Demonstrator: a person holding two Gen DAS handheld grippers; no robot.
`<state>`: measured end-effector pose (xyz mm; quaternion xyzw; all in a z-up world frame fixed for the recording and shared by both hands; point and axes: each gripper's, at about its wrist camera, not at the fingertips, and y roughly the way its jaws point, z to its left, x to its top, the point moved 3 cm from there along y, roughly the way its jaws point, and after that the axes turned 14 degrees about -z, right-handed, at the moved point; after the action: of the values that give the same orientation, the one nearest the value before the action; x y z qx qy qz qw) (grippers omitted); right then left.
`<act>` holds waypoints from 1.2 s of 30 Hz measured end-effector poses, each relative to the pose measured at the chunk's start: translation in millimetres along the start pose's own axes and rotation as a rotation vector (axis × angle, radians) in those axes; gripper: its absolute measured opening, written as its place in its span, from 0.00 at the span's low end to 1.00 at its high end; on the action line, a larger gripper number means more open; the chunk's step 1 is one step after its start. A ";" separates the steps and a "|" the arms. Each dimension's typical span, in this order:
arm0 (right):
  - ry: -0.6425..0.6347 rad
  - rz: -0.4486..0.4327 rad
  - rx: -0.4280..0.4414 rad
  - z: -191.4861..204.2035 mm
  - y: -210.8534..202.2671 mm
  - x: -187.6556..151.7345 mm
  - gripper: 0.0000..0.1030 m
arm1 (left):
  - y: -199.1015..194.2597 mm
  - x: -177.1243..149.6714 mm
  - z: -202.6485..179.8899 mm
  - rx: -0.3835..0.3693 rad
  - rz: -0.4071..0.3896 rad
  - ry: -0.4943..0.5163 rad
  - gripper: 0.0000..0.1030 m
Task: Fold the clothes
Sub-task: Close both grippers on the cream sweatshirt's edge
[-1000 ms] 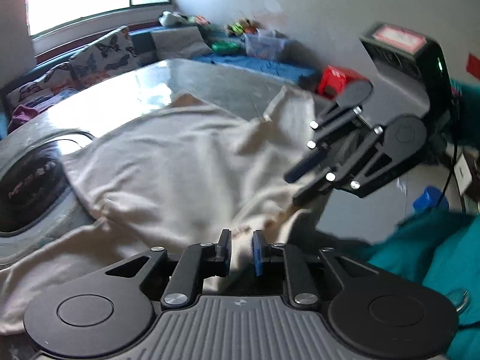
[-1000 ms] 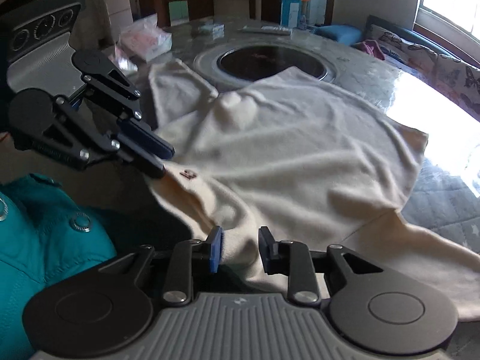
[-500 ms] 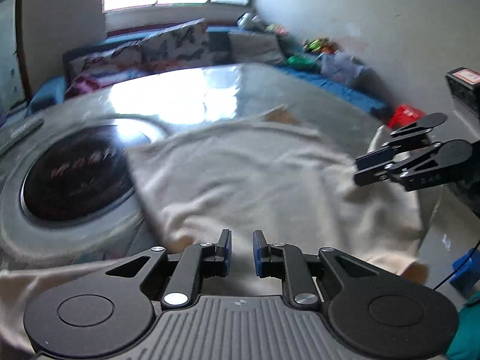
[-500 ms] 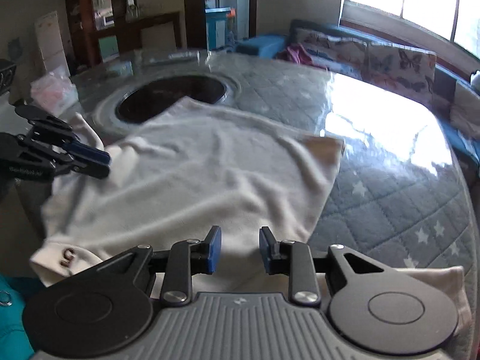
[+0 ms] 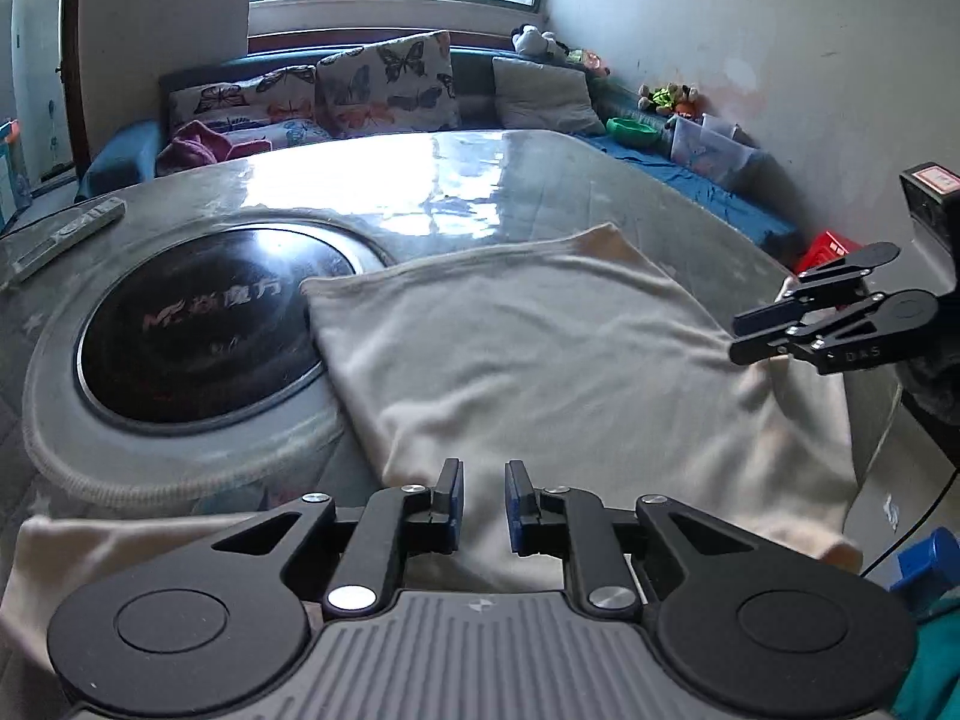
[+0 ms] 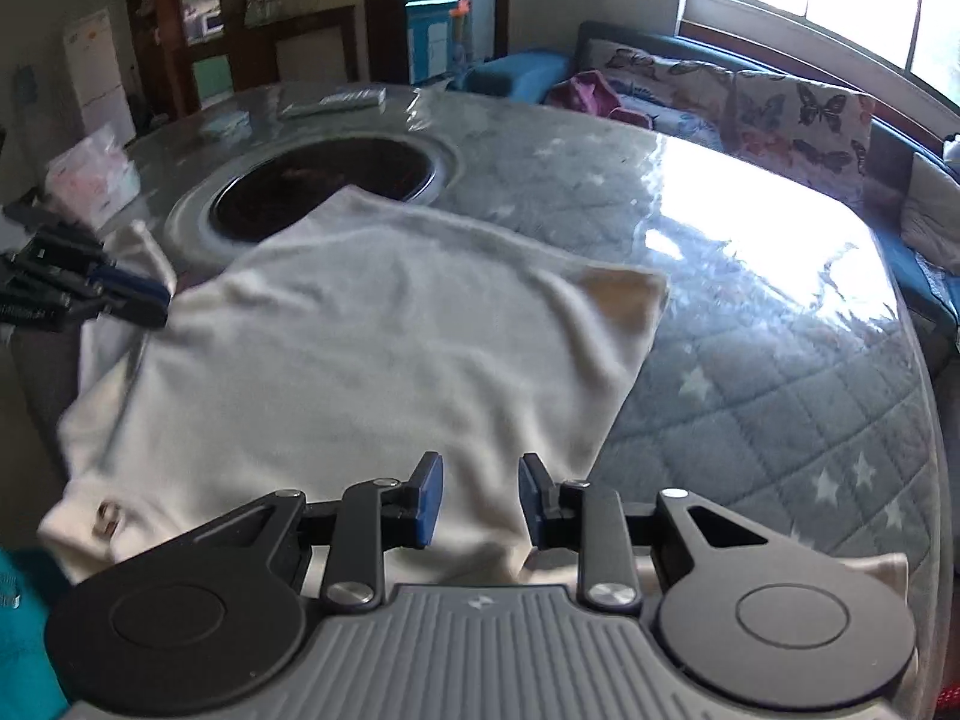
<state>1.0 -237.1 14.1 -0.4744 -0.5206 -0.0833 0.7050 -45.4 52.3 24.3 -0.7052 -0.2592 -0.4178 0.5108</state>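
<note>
A cream garment [image 5: 540, 360] lies folded over on the round table, its near edge hanging off the table's front; it also shows in the right wrist view [image 6: 360, 348]. My left gripper [image 5: 483, 501] is open and empty just above the garment's near left part. My right gripper [image 6: 480, 495] is open and empty above the garment's near right part. Each gripper shows in the other's view: the right gripper [image 5: 744, 336] at the garment's right side, the left gripper [image 6: 144, 300] at its left side. A small tag [image 6: 108, 519] sits on the garment's near left corner.
The table [image 6: 750, 360] has a quilted grey cover under clear plastic and a dark round hotplate [image 5: 192, 324] in its middle. A remote [image 5: 66, 234] lies at far left. A tissue pack [image 6: 90, 183] lies at the table's edge. A sofa with butterfly cushions [image 5: 384, 84] stands behind.
Both grippers let go of the garment's edge, lifted and drew apart to its left and right sides. The garment now lies flatter, folded over on the table.
</note>
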 end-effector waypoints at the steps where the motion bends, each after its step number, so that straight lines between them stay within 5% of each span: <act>1: 0.007 -0.002 -0.002 -3.6 5.0 1.9 0.26 | 5.6 -0.4 1.0 0.002 0.009 0.001 0.17; 6: 0.041 0.029 -0.010 -20.6 26.7 -0.8 0.25 | 19.3 -9.4 15.6 0.024 0.068 -0.011 0.16; 13: 0.052 0.002 -0.043 -40.7 32.1 13.4 0.25 | 24.4 11.7 22.8 0.039 0.038 -0.004 0.22; 17: 0.102 -0.029 -0.085 -60.7 47.6 25.3 0.25 | 48.0 26.3 31.4 0.114 0.021 0.010 0.36; 25: 0.213 -0.061 -0.130 -89.0 80.9 31.6 0.27 | 99.0 47.5 60.8 0.235 0.024 -0.007 0.42; 31: 0.227 -0.074 -0.142 -94.4 95.3 32.2 0.25 | 120.1 51.1 69.6 0.234 0.046 -0.028 0.29; 32: 0.229 -0.077 -0.147 -95.2 96.1 32.7 0.20 | 121.7 52.5 69.8 0.227 0.043 -0.033 0.19; 36: 0.212 -0.081 -0.170 -96.5 98.4 36.3 0.04 | 129.8 60.7 66.4 0.221 0.031 -0.004 0.05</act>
<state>140.4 -243.6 -14.3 -0.4996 -0.4532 -0.2052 0.7091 110.4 66.1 2.2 -0.6493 -0.2938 -0.3773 0.5914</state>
